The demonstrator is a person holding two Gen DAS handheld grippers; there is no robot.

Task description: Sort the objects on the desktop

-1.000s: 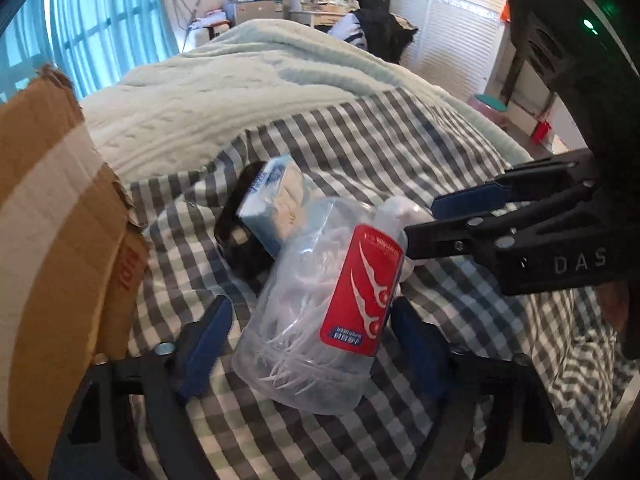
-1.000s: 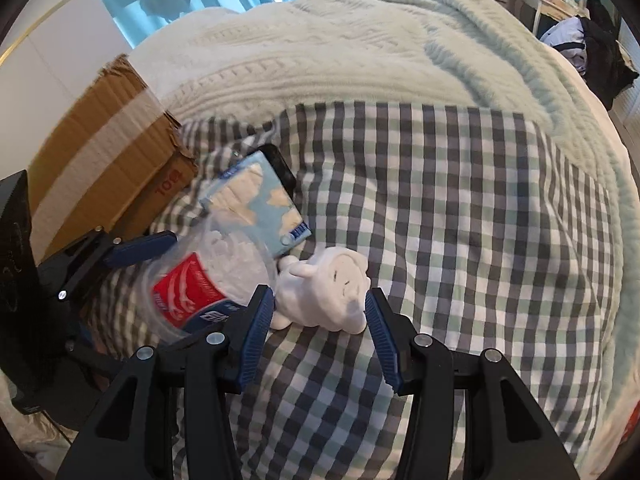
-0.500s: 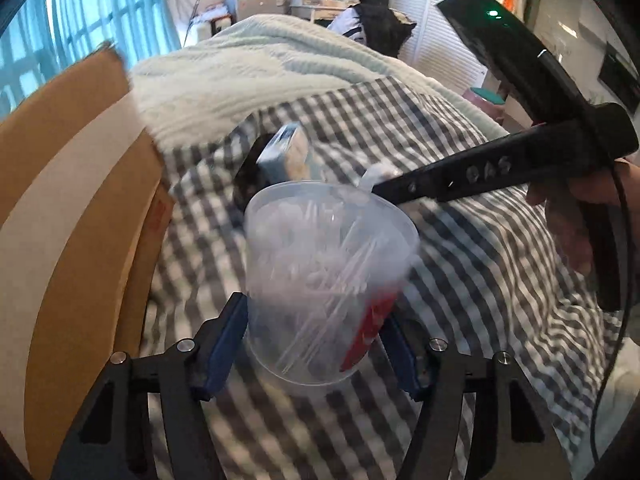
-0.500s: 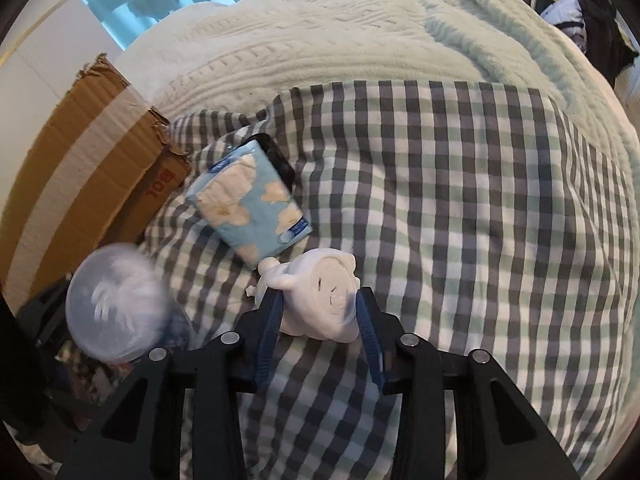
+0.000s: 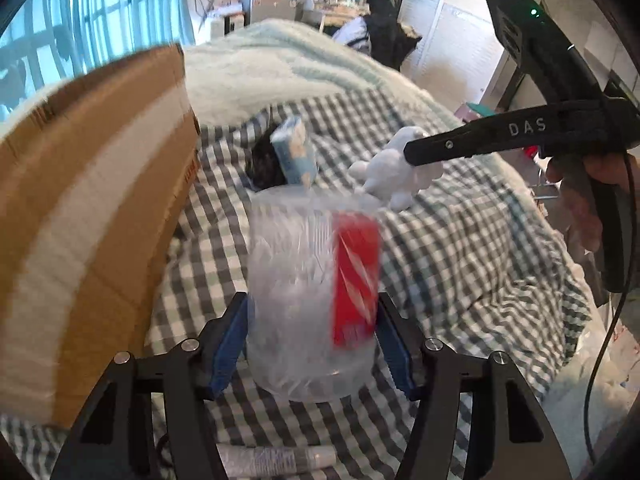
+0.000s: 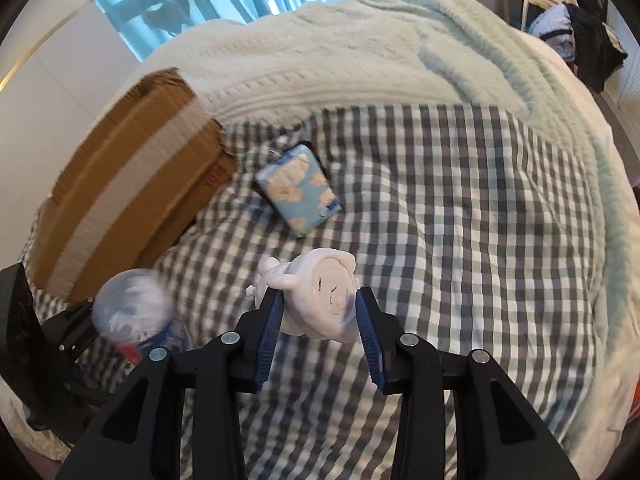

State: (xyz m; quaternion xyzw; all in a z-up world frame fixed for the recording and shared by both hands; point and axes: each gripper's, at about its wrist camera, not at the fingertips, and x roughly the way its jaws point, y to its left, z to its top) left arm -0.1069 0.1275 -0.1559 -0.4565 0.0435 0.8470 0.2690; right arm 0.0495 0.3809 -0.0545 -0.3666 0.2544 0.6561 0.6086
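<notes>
The box (image 5: 92, 208) lies just left of the left gripper (image 5: 312, 340) (closing on the jar (image 5: 312, 296)), nearer than the right gripper (image 6: 318, 320), clamped on the figurine (image 6: 320, 300).

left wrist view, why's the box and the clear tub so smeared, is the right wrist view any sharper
Left wrist view: motion blur streaks the cardboard box and the clear tub between the left gripper's pads, while the fisheye bends the bed's edges. Right wrist view: mostly sharper; the white figurine in the right gripper is crisp, but the tub at lower left blurs.
</notes>
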